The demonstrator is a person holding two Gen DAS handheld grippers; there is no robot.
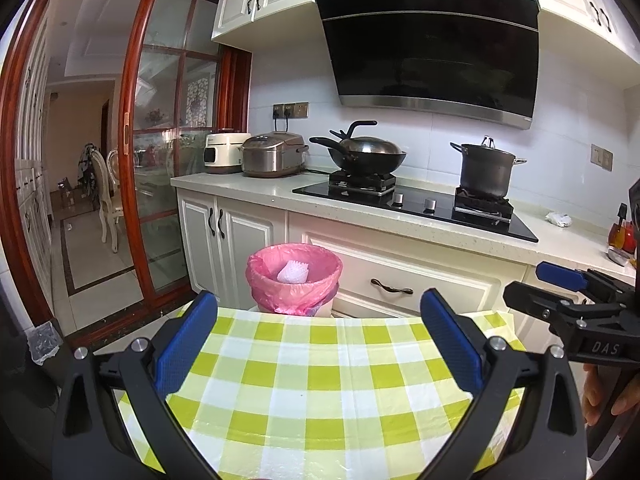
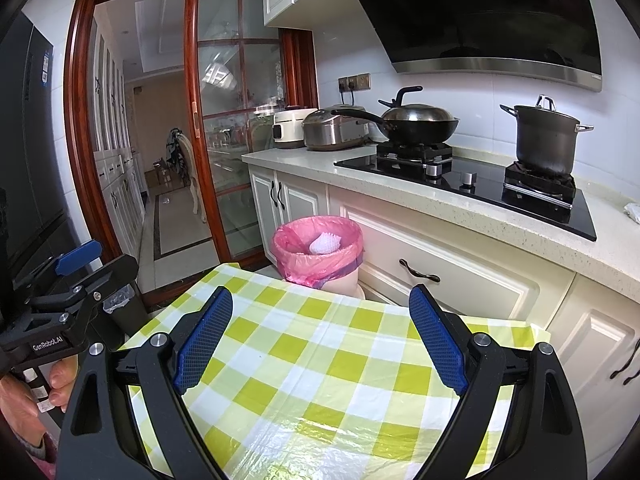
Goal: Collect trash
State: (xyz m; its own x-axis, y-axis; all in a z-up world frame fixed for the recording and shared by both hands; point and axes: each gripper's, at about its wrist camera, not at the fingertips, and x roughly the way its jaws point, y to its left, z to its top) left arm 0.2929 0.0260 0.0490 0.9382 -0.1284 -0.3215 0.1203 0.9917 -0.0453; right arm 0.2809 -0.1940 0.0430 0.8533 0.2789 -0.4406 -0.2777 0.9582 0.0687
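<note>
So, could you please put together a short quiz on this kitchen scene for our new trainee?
1. True or false: the white foam net lies inside the pink-lined bin.
2. What stands on the right burner?
A. a kettle
B. a steel stockpot
C. a frying pan
3. Fill in: both the left tool and the right tool are ____.

Key: 1 true; 2 B; 3 open, holding nothing above the checked tablecloth.

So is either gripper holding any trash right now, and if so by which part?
Nothing is held. The left gripper and right gripper are both open, with only the checked tablecloth showing between their blue pads.
</note>
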